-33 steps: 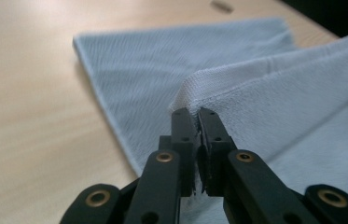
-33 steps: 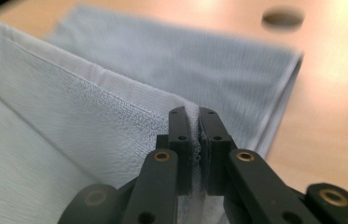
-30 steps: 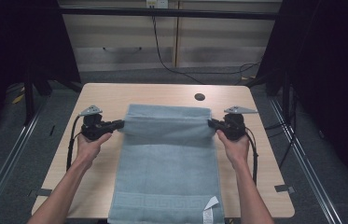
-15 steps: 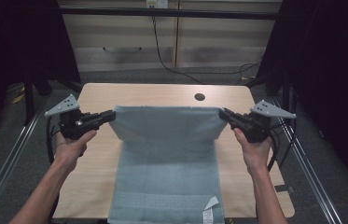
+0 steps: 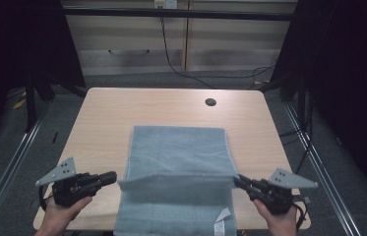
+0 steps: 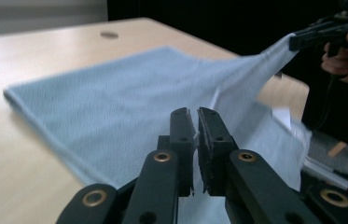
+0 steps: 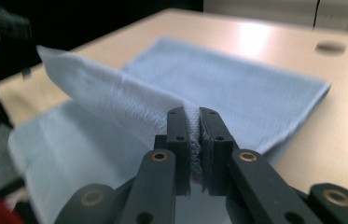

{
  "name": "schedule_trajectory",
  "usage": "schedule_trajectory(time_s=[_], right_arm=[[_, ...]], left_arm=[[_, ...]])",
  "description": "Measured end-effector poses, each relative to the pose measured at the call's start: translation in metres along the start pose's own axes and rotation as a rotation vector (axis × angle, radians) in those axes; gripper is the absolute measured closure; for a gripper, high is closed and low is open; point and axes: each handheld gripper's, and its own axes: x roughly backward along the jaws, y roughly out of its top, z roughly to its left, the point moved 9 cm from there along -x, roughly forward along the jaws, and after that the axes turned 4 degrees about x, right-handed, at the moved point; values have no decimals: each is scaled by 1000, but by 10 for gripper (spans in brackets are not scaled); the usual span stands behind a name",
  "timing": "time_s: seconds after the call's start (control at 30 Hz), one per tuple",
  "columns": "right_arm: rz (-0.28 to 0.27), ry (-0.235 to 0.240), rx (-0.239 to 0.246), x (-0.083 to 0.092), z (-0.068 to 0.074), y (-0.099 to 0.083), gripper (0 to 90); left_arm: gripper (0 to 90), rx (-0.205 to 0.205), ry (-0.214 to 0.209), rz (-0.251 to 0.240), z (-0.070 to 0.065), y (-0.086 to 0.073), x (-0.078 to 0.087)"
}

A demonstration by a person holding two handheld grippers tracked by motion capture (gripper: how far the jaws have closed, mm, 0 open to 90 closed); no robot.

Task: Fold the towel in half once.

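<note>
Lab: dark-curtained rig around table [image 5: 122, 113]

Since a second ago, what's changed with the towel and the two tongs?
Both tongs, left and right, came from the table's middle back to its near edge, drawing the pale blue rectangular cloth towel's far edge over itself into a fold. The right tongs pinch their corner, their jaws having just eased slightly; the left stay shut at theirs. The light wooden table and the towel's white tag are unchanged.

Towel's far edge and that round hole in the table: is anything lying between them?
Nothing. In the high view, only bare wooden tabletop separates the blue towel from the round hole.
</note>
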Motion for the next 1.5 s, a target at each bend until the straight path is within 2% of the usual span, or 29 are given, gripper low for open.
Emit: schedule_trajectory(time_s=[0.07,0.13,0.2,0.23,0.27,0.33,0.37,0.43,0.5,0.53,0.57,0.6,0.73,0.8,0.97,1.03,1.1,1.17,1.2,1.27,1.37,1.4,1.43,1.5], right_arm=[[44,24,-27,-1,12,-20,753],[110,53,-28,-3,26,-45,715],[123,85,-49,0,35,-56,677],[118,90,-55,2,38,-59,676],[109,91,-60,4,39,-59,675],[108,88,-46,6,39,-59,657],[102,90,-55,6,38,-58,661],[112,89,-48,2,36,-56,663],[125,92,-36,-6,32,-55,660],[133,88,-31,-9,30,-54,651],[145,91,-37,-15,26,-55,645],[158,97,-36,-19,25,-56,645],[215,127,-29,-32,28,-68,644],[229,129,-30,-33,31,-72,635],[221,128,-43,-34,30,-73,625],[225,123,-51,-35,29,-74,616],[225,120,-59,-35,27,-74,615],[216,115,-66,-34,25,-73,603],[213,116,-69,-34,25,-73,603],[209,114,-67,-34,24,-72,600],[202,108,-70,-33,24,-70,598],[199,106,-70,-33,23,-70,597],[196,107,-73,-32,23,-69,597],[181,99,-73,-31,22,-66,596]], left_arm=[[860,15,12,46,4,-18,0],[851,49,28,57,11,-29,-1],[831,69,14,74,13,-35,-6],[798,68,7,98,11,-38,-11],[751,56,-12,116,7,-39,-15],[701,28,-55,155,-6,-43,-26],[686,20,-69,179,-11,-46,-32],[651,23,-104,222,-18,-55,-45],[619,12,-103,266,-17,-62,-53],[597,-6,-105,293,-18,-66,-56],[586,-12,-104,301,-19,-68,-57],[572,-25,-118,318,-22,-72,-57],[556,-45,-139,319,-27,-78,-54],[556,-64,-150,337,-29,-83,-53],[552,-84,-173,365,-35,-90,-51],[550,-110,-177,382,-35,-93,-51],[562,-139,-164,385,-36,-95,-53],[666,-173,-133,381,-35,-95,-53],[740,-175,-121,383,-33,-94,-53],[861,-161,-110,384,-29,-92,-53],[874,-110,-128,328,-29,-80,-53],[874,-97,-137,302,-29,-75,-51],[874,-68,-145,252,-28,-64,-46],[874,-47,-160,186,-29,-49,-37]])
